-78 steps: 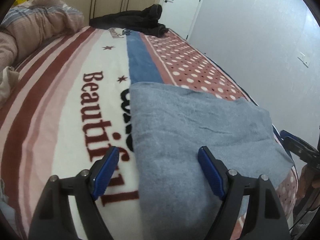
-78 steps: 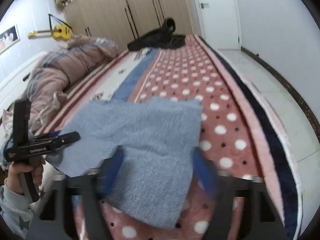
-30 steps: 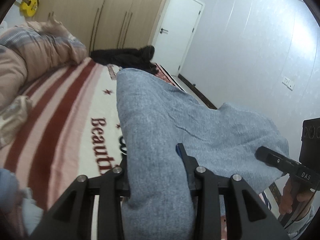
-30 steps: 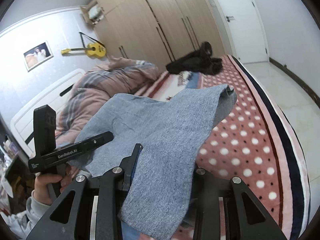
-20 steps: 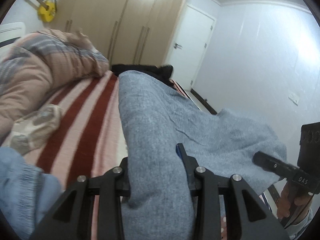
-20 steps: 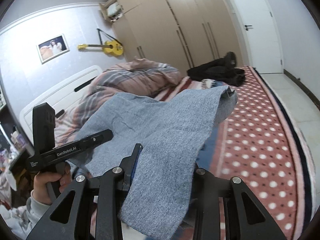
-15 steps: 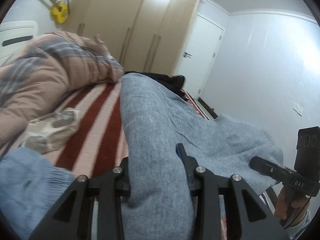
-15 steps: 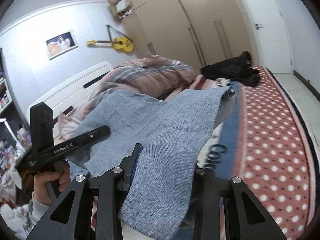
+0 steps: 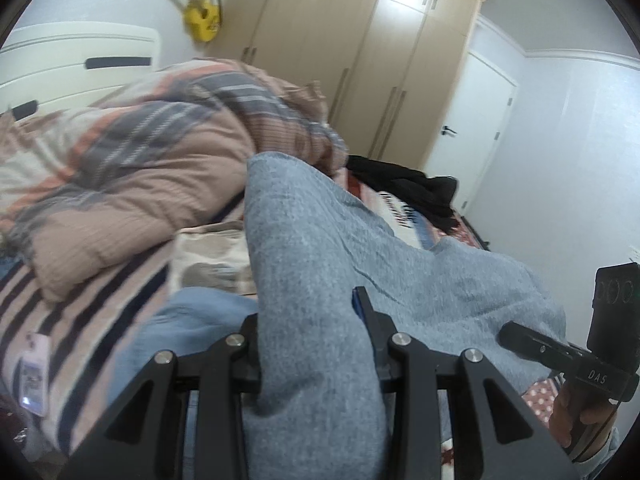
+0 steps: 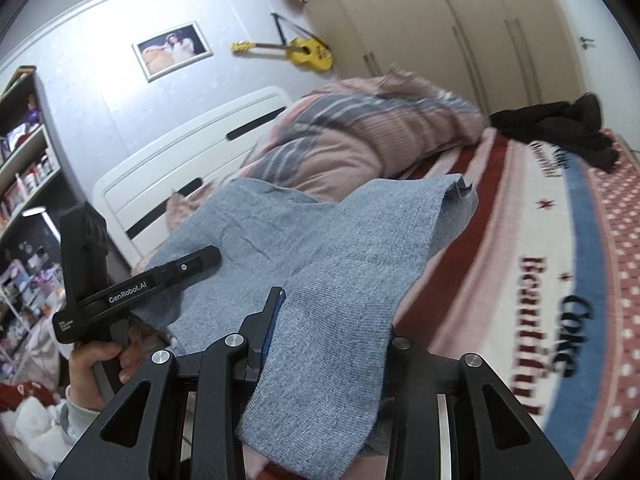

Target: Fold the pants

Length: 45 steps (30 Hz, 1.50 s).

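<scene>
The folded grey-blue pants [image 9: 320, 260] hang in the air above the bed, stretched between both grippers. My left gripper [image 9: 310, 320] is shut on one end; the cloth bulges up between its fingers and drapes over them. My right gripper [image 10: 332, 320] is shut on the other end of the pants [image 10: 320, 232], its right finger hidden under the cloth. From the left wrist view the right gripper [image 9: 560, 356] shows at the right, held by a hand. From the right wrist view the left gripper [image 10: 200, 258] lies along the cloth's left edge.
A pink striped quilt [image 9: 140, 160] is heaped near the white headboard [image 10: 180, 152]. Light blue clothing [image 9: 180, 328], a patterned cloth [image 9: 212, 260] and a phone [image 9: 34, 376] lie below the left gripper. Black clothes [image 10: 560, 128] sit at the far end of the lettered blanket [image 10: 540, 280]. Shelves [image 10: 28, 160] stand at left.
Both grippers were open over the pants lying on the bed, then shut on them and lifted. In the last second they carried the pants sideways toward the quilt and headboard.
</scene>
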Motion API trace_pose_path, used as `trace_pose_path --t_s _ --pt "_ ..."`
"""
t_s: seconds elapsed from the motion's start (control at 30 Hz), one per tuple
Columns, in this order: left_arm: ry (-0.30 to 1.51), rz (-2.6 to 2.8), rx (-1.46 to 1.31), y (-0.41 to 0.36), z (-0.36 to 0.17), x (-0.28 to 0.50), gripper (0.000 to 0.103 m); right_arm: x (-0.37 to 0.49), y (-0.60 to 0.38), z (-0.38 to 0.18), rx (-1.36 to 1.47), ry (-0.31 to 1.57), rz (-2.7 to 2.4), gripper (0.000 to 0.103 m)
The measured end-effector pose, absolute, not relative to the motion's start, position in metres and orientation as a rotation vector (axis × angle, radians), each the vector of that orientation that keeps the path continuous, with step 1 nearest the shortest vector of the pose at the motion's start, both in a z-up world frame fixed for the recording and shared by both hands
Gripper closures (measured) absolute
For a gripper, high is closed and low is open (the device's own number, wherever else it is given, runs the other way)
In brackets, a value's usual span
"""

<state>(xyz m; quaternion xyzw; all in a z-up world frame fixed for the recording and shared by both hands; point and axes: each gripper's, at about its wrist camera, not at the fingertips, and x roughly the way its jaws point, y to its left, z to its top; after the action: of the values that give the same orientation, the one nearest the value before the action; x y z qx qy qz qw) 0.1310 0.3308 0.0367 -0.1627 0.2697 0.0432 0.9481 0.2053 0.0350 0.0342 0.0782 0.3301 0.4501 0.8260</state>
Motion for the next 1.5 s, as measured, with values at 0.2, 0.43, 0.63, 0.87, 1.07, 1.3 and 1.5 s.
trace_pose_path --t_s 0.2,0.43,0.63,0.87,1.07,1.3,1.5 --pt "0.587 0.158 -0.357 0.383 0.018 0.118 0.073 0.203 0.097 0.013 0.157 0.759 1.016 0.076" --pt "0.667 0.181 -0.394 0.419 -0.019 0.123 0.073 0.2 0.142 -0.018 0.119 0.845 1.041 0.075" --pt "0.698 0.167 -0.443 0.431 -0.045 0.123 0.072 0.198 0.146 -0.03 0.088 0.859 1.038 0.075" --pt "0.722 0.188 -0.431 0.431 -0.05 0.123 0.066 0.189 0.153 -0.03 0.019 0.845 1.029 0.074" --pt "0.716 0.19 -0.43 0.43 -0.047 0.118 0.065 0.185 0.151 -0.027 0.024 0.851 1.029 0.073" --pt "0.727 0.209 -0.444 0.435 -0.05 0.119 0.062 0.179 0.157 -0.023 -0.005 0.877 1.037 0.068" --pt "0.695 0.268 -0.412 0.43 -0.037 0.112 0.044 0.186 0.144 -0.025 0.023 0.886 1.005 0.056"
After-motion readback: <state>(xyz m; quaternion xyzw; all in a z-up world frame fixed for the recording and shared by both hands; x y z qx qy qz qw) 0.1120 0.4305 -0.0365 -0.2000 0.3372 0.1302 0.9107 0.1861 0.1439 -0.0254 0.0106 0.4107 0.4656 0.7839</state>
